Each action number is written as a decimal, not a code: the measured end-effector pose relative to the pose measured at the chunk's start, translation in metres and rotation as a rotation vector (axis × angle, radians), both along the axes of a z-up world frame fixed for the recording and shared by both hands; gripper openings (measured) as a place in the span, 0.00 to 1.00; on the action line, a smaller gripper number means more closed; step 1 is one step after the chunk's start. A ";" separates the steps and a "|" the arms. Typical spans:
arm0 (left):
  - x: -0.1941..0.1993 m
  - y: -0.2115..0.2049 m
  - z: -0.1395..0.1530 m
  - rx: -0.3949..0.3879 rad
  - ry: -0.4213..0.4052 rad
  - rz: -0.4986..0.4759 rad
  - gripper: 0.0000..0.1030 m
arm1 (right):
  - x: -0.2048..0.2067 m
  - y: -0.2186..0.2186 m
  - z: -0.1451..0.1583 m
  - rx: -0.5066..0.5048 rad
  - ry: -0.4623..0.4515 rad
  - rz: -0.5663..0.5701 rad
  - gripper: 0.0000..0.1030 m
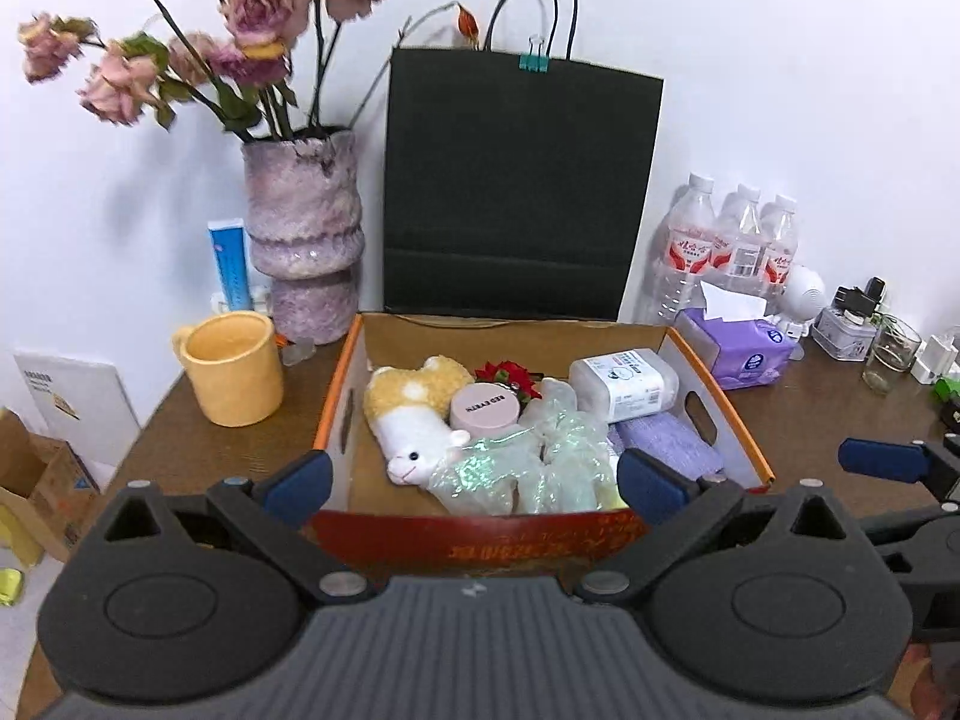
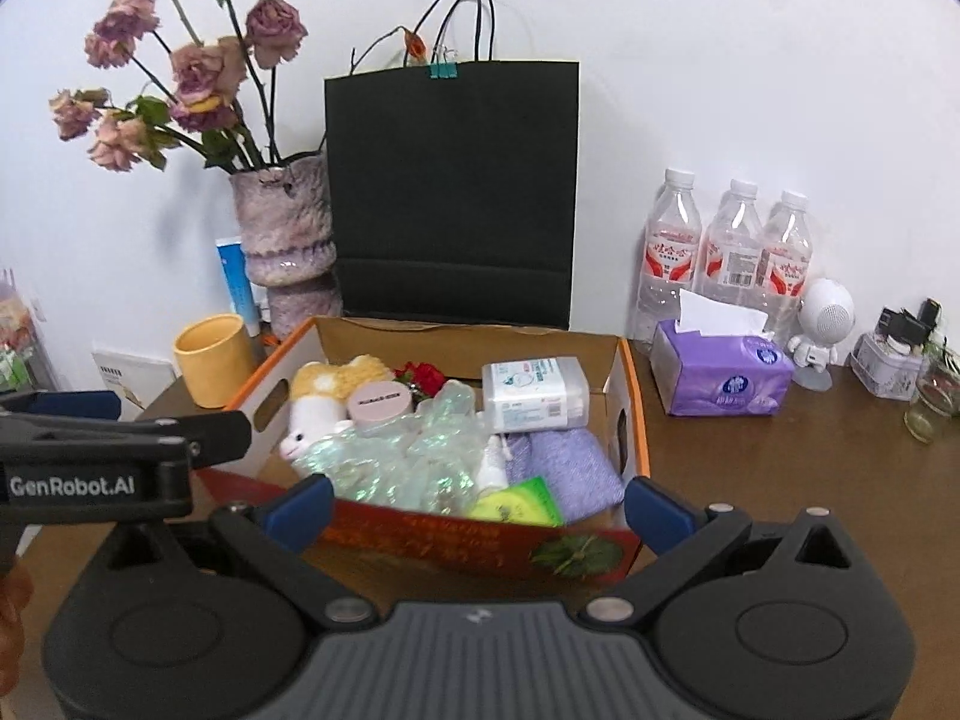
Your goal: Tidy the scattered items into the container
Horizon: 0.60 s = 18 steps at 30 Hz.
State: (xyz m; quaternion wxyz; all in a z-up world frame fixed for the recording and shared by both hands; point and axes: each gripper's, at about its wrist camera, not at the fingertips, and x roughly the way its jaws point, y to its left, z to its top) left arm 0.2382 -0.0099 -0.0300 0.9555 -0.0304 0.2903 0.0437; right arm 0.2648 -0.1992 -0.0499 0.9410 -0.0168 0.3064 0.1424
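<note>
An open cardboard box with orange edges sits on the brown table. Inside lie a plush alpaca, a pink round tin, a red flower, an iridescent plastic bag, a white wipes pack, a purple cloth and a green-yellow packet. My left gripper is open just before the box's near wall, holding nothing. My right gripper is open too, also at the near wall.
A yellow mug, a purple vase of dried roses and a black paper bag stand behind the box. A purple tissue pack, water bottles, a small white robot figure and a glass sit right.
</note>
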 end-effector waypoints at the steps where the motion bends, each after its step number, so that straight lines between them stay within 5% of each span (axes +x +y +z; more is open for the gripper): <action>1: -0.005 0.000 0.000 0.004 -0.008 0.015 1.00 | -0.005 0.000 0.000 -0.003 -0.003 -0.012 1.00; 8: -0.034 0.012 -0.015 -0.103 0.000 0.098 1.00 | -0.028 0.006 -0.004 -0.078 -0.020 -0.112 1.00; 18: -0.045 -0.004 0.009 0.020 -0.100 0.103 1.00 | -0.025 0.019 0.011 -0.157 -0.055 -0.093 1.00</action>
